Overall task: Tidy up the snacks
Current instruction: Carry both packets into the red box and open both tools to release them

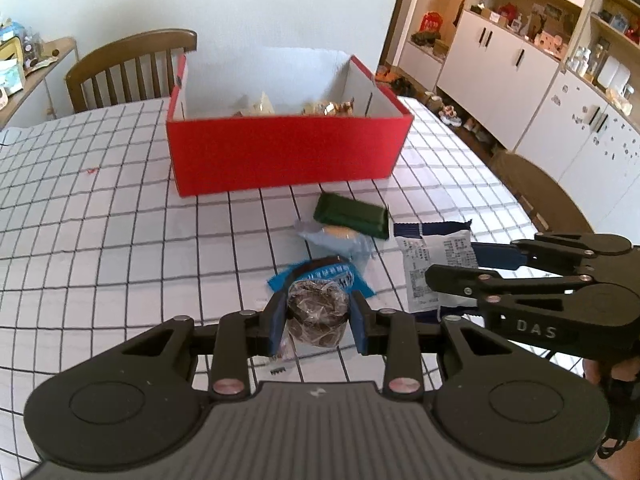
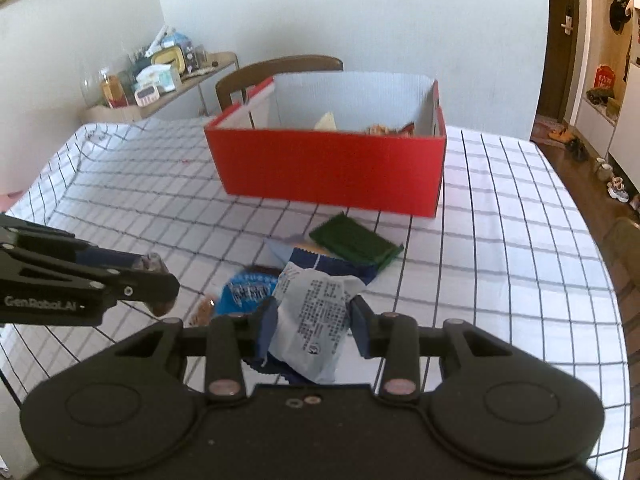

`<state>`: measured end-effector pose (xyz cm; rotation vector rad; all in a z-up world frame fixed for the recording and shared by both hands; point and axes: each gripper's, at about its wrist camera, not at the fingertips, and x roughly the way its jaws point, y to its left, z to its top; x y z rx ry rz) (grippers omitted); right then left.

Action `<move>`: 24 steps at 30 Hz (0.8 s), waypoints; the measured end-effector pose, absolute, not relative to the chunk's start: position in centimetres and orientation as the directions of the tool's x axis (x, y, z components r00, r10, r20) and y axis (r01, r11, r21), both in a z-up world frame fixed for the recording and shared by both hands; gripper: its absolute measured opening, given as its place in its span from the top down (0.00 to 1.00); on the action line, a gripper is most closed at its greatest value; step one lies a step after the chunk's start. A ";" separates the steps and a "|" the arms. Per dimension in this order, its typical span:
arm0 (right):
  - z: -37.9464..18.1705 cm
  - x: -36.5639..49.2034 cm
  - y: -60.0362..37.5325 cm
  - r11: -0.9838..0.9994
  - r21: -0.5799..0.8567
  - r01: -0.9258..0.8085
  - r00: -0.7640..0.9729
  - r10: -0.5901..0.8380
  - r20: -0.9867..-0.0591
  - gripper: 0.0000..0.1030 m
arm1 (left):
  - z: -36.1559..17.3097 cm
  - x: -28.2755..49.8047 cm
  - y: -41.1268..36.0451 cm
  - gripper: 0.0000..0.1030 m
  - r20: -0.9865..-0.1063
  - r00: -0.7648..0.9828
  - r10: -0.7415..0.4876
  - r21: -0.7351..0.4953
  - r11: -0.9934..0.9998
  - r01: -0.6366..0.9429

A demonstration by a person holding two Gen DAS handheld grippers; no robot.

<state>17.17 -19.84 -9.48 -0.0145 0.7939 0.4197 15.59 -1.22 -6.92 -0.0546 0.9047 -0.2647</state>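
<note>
My left gripper (image 1: 318,320) is shut on a clear-wrapped pack of dark round cookies with a blue end (image 1: 316,308), just above the checked tablecloth. My right gripper (image 2: 312,320) is shut on a white and dark-blue printed snack packet (image 2: 312,320); it also shows in the left wrist view (image 1: 436,264). A green packet (image 1: 352,216) and a pale blue packet (image 1: 340,238) lie between the grippers and the red box (image 1: 288,152). The red box is open and holds several snacks at its back.
The table (image 1: 100,240) has a white cloth with a dark grid. A wooden chair (image 1: 132,68) stands behind the box, another chair (image 1: 536,188) at the right edge. A side shelf with clutter (image 2: 160,72) is at the far left.
</note>
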 end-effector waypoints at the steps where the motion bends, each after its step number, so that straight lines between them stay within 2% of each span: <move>1: -9.0 17.3 -19.9 0.917 0.145 -0.371 0.628 0.363 -0.689 0.64 | -6.5 15.8 -1.0 0.69 -0.765 0.592 -0.251 -0.163 0.966 0.199; 8: -4.8 19.1 -19.9 0.914 0.157 -0.375 0.656 0.381 -0.651 0.63 | -2.4 17.9 0.0 0.69 -0.729 0.643 -0.237 -0.166 0.971 0.171; 16: -0.9 23.3 -19.8 0.917 0.164 -0.363 0.705 0.386 -0.595 0.63 | 1.8 22.0 0.4 0.69 -0.683 0.708 -0.183 -0.109 0.983 0.148; 24: -0.1 28.7 -19.0 0.924 0.172 -0.341 0.715 0.374 -0.591 0.63 | 3.9 27.6 0.0 0.69 -0.669 0.734 -0.117 -0.031 0.991 0.129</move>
